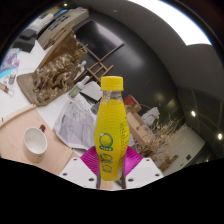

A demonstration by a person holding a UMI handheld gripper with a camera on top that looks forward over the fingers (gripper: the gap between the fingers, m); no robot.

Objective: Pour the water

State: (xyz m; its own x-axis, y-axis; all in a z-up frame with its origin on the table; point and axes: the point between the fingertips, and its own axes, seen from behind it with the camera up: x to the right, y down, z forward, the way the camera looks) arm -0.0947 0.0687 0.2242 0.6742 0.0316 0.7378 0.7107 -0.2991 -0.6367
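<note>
I observe the fingers (111, 168) clenched on the yellow bottle (110, 130), held upright between the pink pads. A white cup (36, 141) stands well left on the counter (15, 140).

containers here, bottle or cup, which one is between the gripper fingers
The yellow-capped bottle, upright between the pink pads of the gripper. The white cup sits apart on the table, off to the side.

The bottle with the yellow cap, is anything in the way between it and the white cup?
Nothing visible blocks it. The bottle stands between the gripper fingers, seemingly gripped. The white cup sits off to one side on the table, with only bare tabletop between them.
</note>
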